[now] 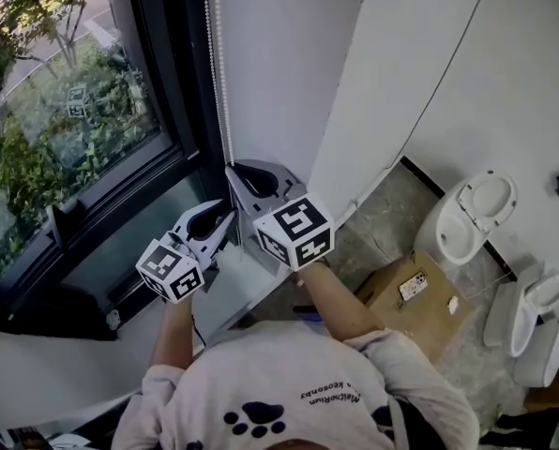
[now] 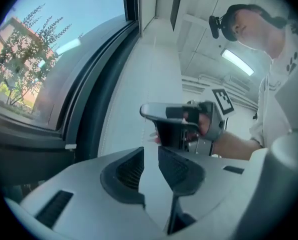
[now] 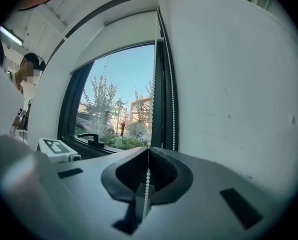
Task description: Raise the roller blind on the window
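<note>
Two tools at centre frame: the right tool [image 1: 234, 171] clenches the bead chain [image 1: 221, 64] (white, beside the window frame [image 1: 181, 82]), the left tool [image 1: 225, 219] gapes empty.

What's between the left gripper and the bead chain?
The right gripper, shut on the chain, stands just beyond the open left gripper, as the left gripper view shows.
</note>
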A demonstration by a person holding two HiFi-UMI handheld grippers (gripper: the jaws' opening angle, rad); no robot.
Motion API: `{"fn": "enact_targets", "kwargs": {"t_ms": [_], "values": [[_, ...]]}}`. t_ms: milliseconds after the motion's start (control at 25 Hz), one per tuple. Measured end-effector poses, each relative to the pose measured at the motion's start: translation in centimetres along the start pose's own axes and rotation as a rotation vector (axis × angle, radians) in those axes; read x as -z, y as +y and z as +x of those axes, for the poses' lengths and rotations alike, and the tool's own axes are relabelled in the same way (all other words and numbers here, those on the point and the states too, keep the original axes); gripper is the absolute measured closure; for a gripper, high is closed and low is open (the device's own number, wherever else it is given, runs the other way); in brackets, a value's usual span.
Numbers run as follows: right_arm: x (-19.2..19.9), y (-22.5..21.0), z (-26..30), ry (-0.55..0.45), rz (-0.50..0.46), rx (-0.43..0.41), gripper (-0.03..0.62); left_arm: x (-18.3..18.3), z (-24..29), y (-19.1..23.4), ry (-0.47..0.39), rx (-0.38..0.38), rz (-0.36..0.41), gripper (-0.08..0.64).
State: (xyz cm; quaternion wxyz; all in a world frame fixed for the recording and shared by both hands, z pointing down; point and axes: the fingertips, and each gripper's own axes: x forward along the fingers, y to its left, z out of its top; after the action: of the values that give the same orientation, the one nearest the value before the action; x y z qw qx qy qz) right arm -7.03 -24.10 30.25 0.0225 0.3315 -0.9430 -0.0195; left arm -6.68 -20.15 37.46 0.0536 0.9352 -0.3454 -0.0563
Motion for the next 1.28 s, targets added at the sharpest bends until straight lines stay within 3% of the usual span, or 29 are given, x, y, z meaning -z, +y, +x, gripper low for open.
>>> {"fn": "enact_targets", "kwargs": {"t_ms": [240,440,640,1280], "values": [[0.0,0.5,0.0,-0.004,-0.011,-0.002,0.583,-5.8,-1.7,0.4,-0.062,-0.042,0.049,0.471],[0.1,0.4,-0.3,-0.012,0.001,0.000,0.583,-8.3,-1.8,-0.2,-0.084,-0.044,0.098,0.471],[0.8,0.4,-0.2,0.005,-0.005,0.003,0.583,-9.0,-1.3,-0.9,-0.086,-0.022,0.114,0.471],[9.2,2.2,0.6,0.143,0.036,-0.024,0.583,-8.8,-0.9,-0.2,-0.066,-0.053,0.129,0.471]]}}
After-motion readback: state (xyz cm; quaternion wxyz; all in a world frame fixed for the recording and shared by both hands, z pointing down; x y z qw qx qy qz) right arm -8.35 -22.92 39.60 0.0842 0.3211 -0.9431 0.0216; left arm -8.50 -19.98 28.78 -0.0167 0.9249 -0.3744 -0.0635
